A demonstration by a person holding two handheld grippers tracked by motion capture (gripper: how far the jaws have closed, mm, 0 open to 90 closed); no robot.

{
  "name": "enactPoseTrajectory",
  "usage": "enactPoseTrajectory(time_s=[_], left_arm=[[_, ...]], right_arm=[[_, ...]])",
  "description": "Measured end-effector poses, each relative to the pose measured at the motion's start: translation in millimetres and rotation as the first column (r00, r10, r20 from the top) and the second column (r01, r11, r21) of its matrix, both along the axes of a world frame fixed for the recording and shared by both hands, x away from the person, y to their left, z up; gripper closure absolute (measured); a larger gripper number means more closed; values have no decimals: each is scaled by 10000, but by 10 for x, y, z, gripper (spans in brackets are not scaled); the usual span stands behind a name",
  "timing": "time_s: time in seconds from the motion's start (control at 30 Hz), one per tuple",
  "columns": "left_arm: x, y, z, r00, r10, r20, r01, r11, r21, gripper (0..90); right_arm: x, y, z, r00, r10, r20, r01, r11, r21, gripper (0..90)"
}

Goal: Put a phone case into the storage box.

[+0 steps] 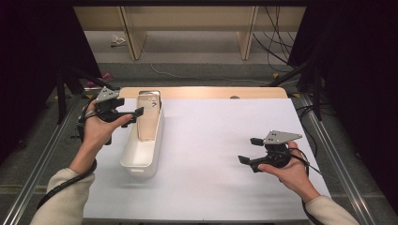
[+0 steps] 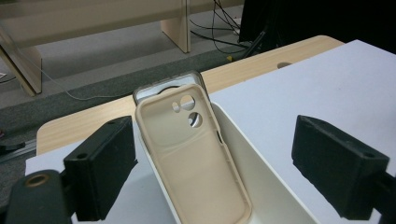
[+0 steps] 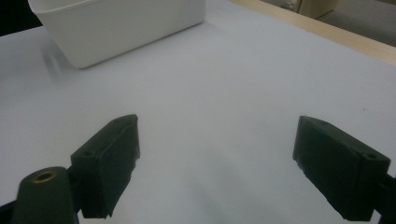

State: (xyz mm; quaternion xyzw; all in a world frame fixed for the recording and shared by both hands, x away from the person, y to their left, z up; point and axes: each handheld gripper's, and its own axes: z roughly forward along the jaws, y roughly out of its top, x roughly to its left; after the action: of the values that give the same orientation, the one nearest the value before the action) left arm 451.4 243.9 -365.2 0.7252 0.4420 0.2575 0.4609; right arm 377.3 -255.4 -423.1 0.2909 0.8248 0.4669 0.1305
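Observation:
A narrow white bin [image 1: 141, 157] [image 2: 268, 186] [image 3: 112, 28] stands on the left half of the white table. A beige phone case [image 1: 149, 119] [image 2: 196, 158] leans inside it, inner side up, with a second grey case [image 2: 154, 88] behind it at the far end. My left gripper [image 1: 129, 112] [image 2: 224, 172] is open, held just left of the bin's far end, its jaws spread wide and pointing at the cases with nothing between them. My right gripper [image 1: 248, 150] [image 3: 217, 163] is open too, low over bare table at the right, pointing toward the bin.
The white sheet [image 1: 211, 154] covers a wooden tabletop whose bare strip [image 1: 206, 92] runs along the far edge. Metal rails [image 1: 42, 159] flank both sides. Wooden furniture legs [image 1: 246, 33] and cables [image 1: 277, 42] lie on the floor beyond.

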Motion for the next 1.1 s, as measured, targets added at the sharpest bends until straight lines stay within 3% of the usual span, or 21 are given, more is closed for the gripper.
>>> enactPoseTrajectory(time_s=[0.37,1.1], left_arm=[[-196,-64,-46,9996,-254,75,255,9996,-142,47],[-610,-244,-199,9921,-1091,619,1124,9923,-522,29]], right_arm=[[2,-3,1,10000,-20,23,19,10000,27,156],[-3,-6,10,10000,-18,58,18,10000,61,157]])
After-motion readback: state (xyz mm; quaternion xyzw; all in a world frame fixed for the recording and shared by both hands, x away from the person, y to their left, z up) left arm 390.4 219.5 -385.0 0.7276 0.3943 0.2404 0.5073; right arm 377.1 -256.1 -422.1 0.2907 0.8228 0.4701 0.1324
